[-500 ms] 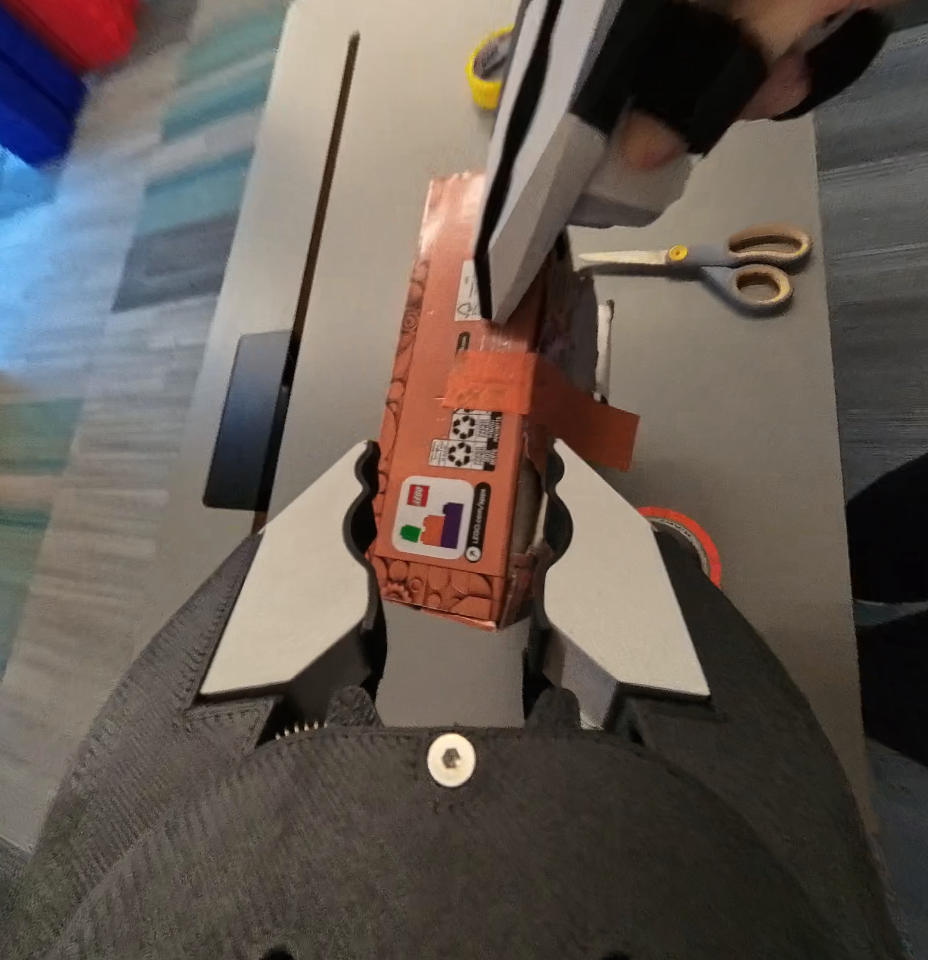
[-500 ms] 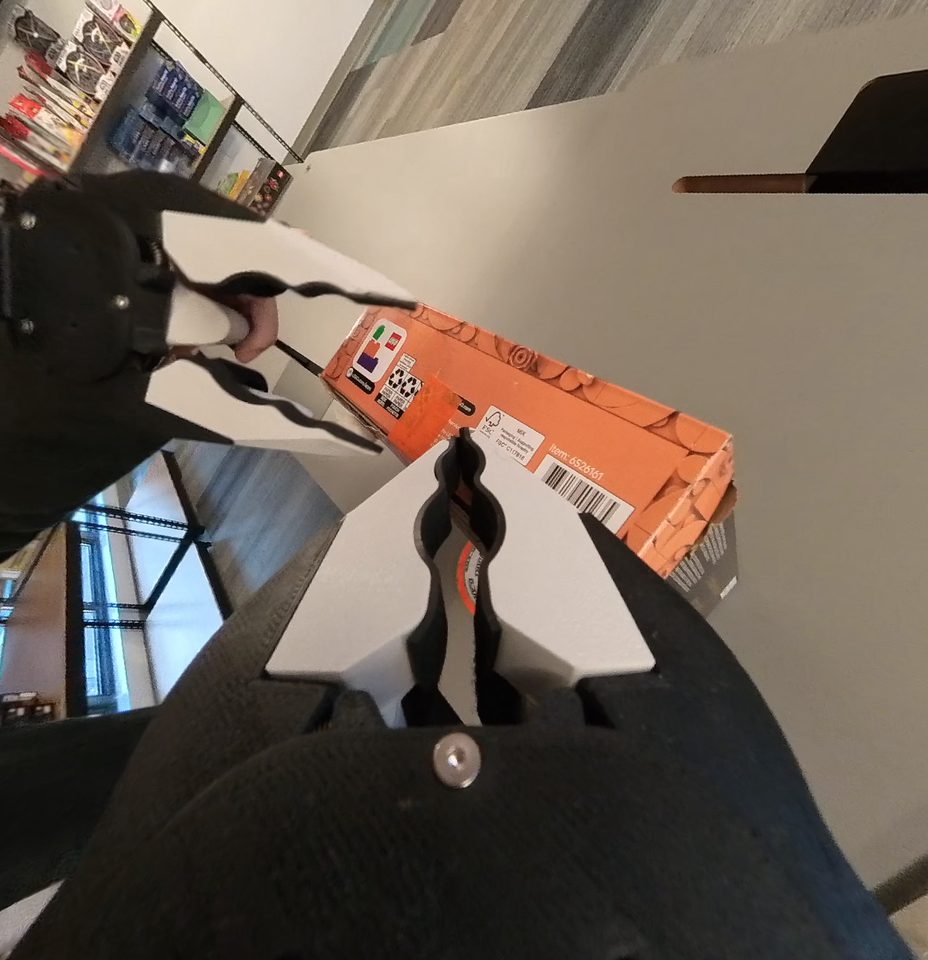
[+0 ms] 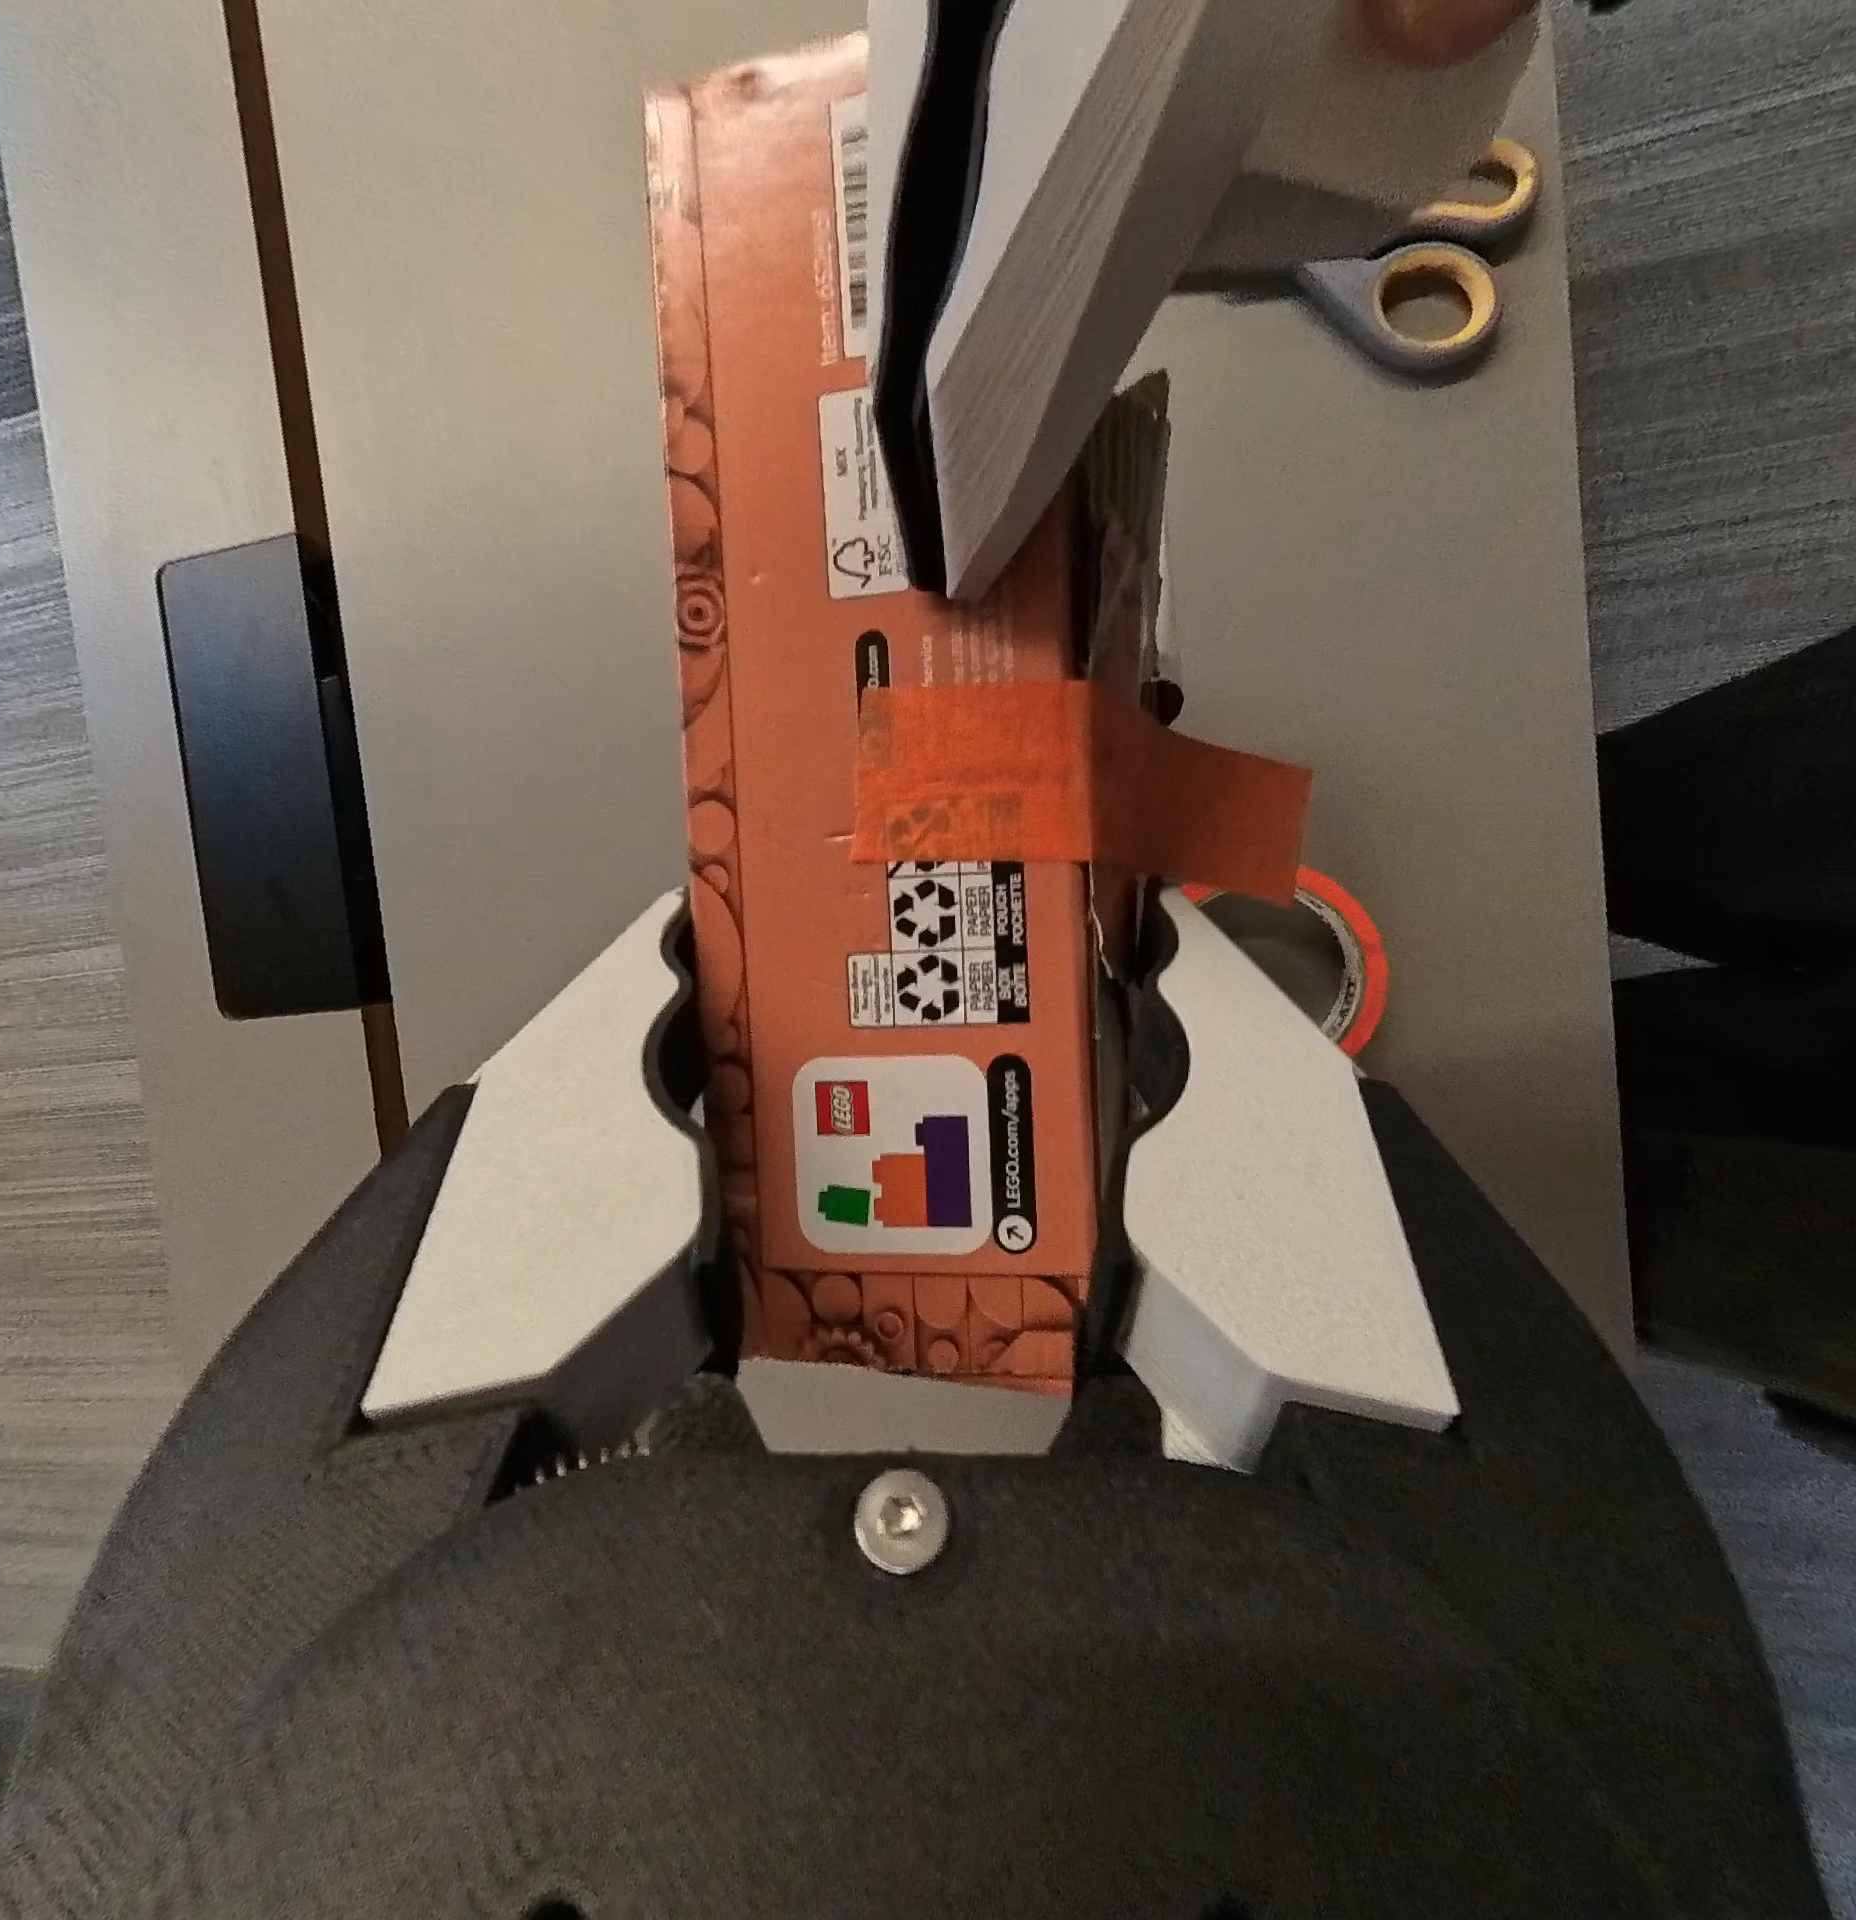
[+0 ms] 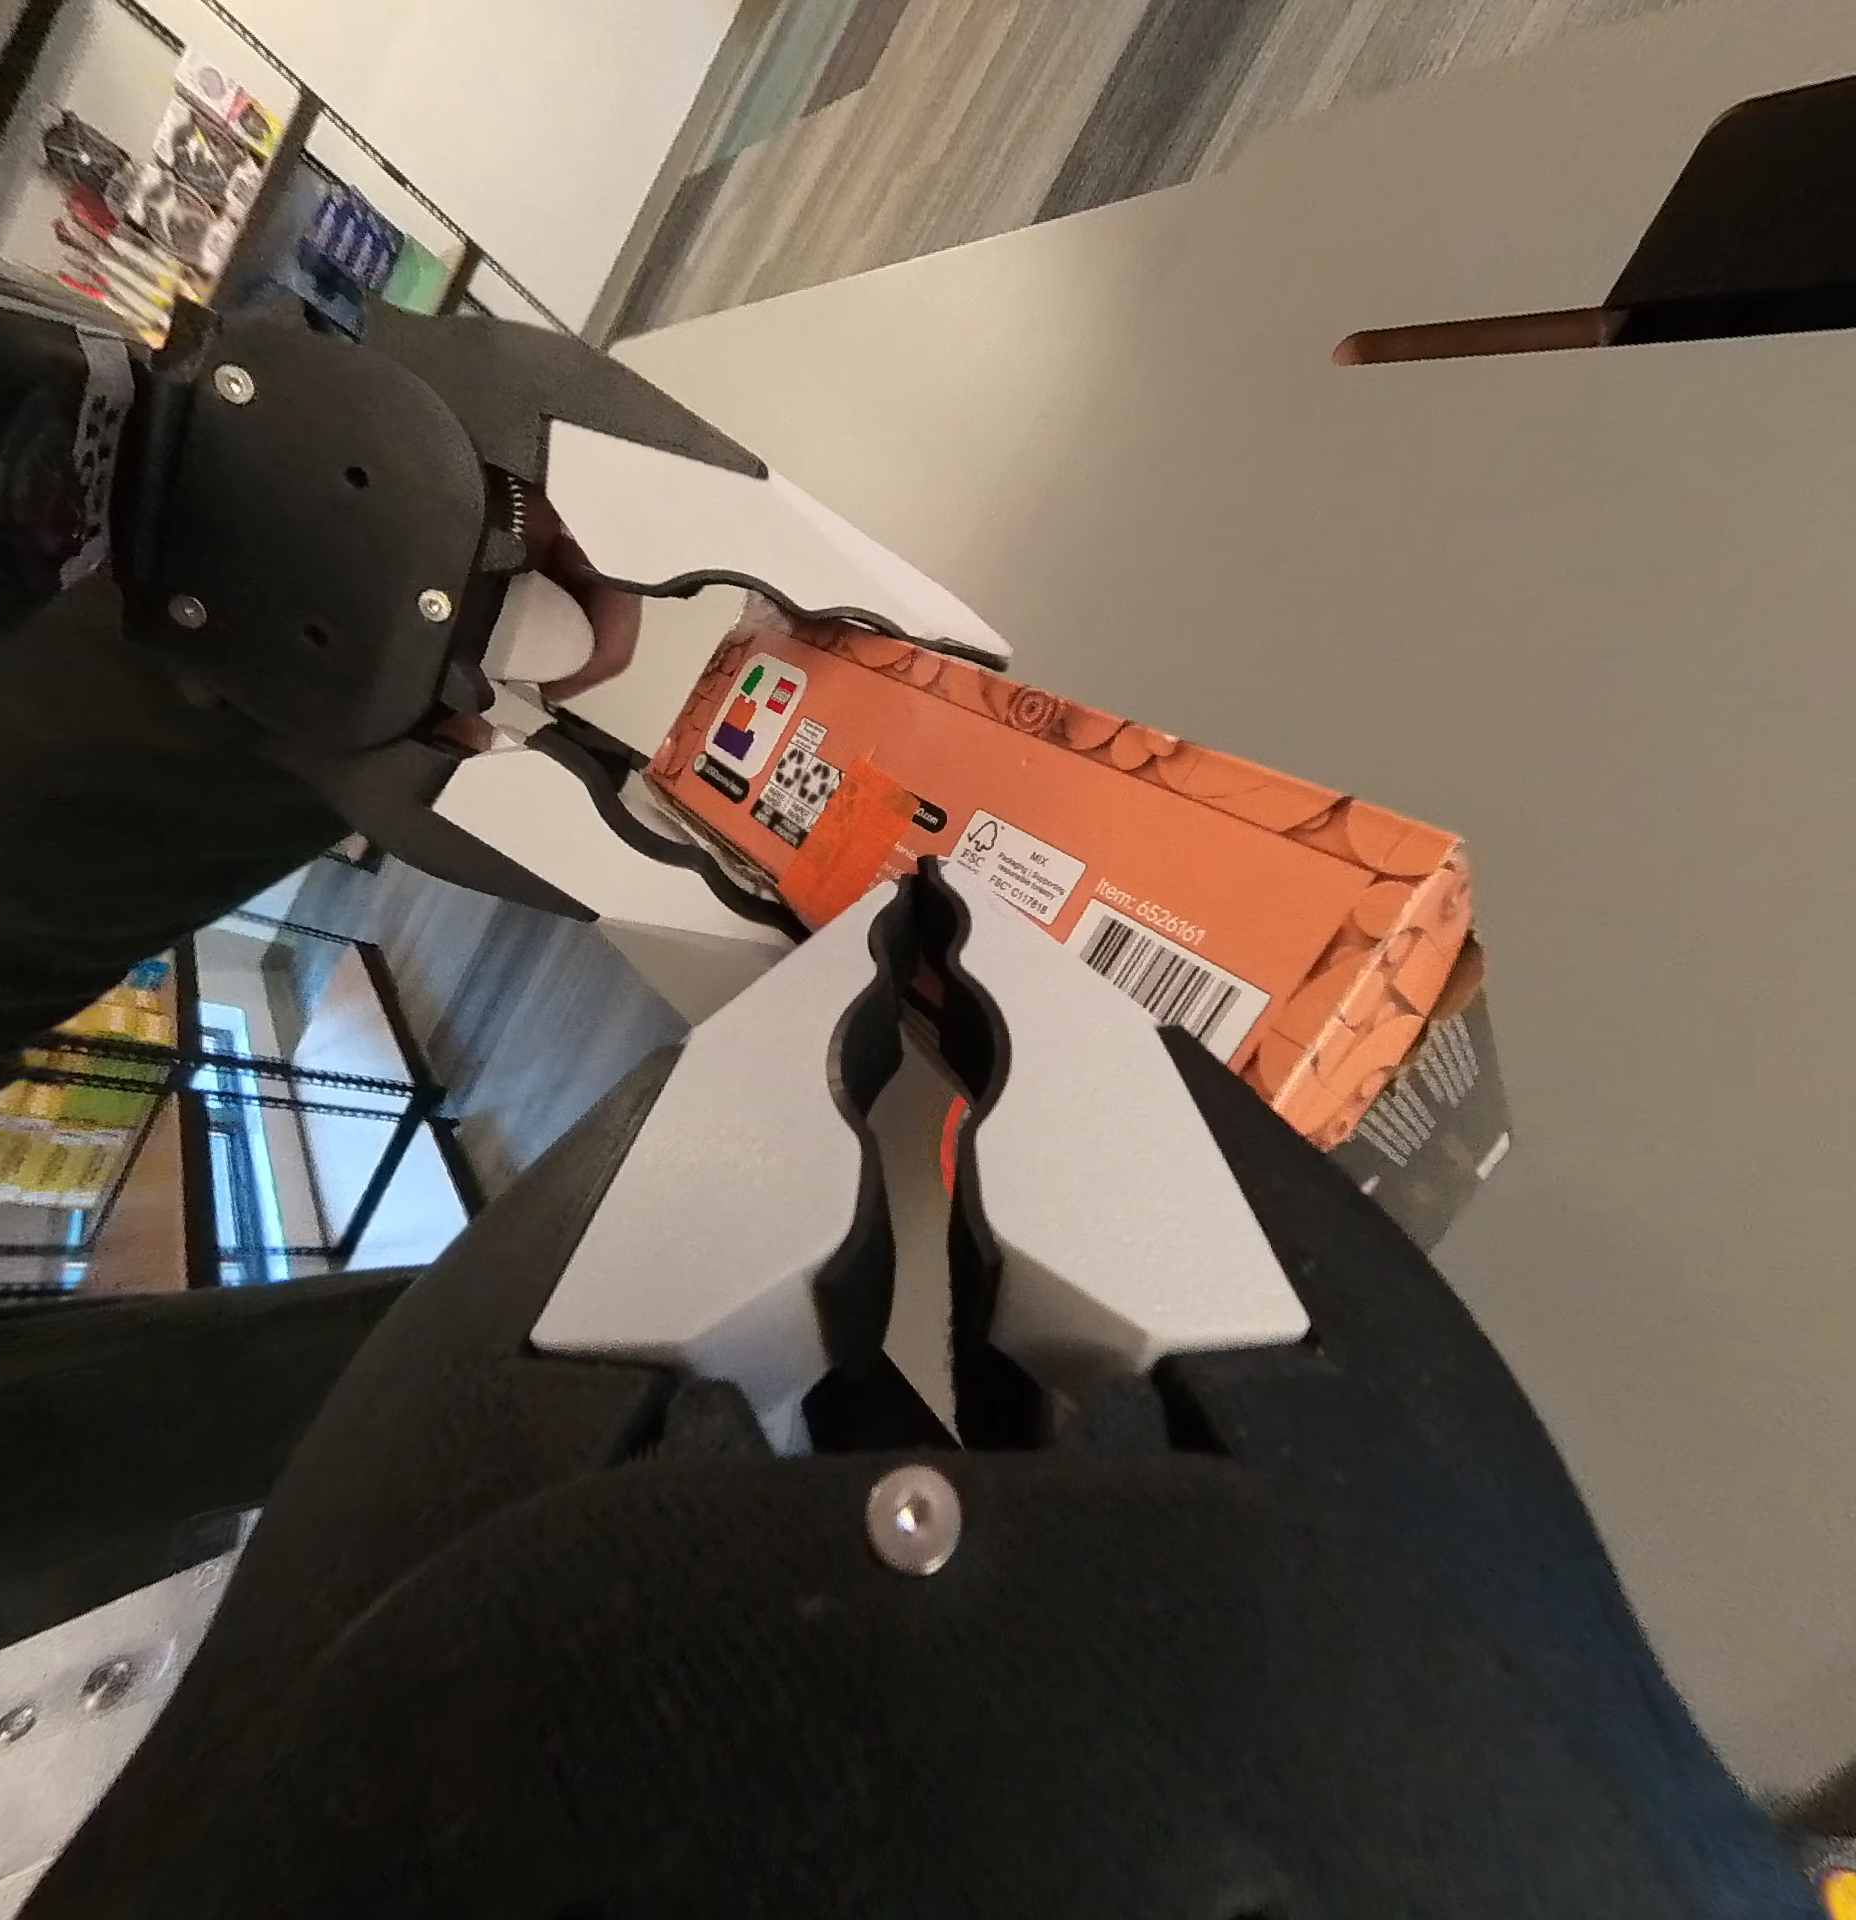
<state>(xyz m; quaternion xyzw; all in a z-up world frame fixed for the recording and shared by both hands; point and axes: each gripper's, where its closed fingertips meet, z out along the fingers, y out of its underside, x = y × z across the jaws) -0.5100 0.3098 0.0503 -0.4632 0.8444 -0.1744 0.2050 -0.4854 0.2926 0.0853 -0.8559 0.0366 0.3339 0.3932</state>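
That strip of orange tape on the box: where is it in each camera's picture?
Left wrist view: orange tape at centre, across the box's top, one end overhanging right.
Right wrist view: tape just left of centre.
Shared landmark: the recycling symbols beside it.

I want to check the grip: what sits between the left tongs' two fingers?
The orange box fills the gap in the left wrist view, a finger against each side.

The long orange cardboard box [image 3: 882,727] runs up the middle of the frame on the flat grey table [image 3: 488,416], its near end between the left gripper [image 3: 908,1039] fingers. The right gripper [image 3: 939,561] comes in at upper right above it (tips together). Grey-handled scissors [image 3: 1423,301] lie upper right; the orange tape roll [image 3: 1355,956] lies right of the box.
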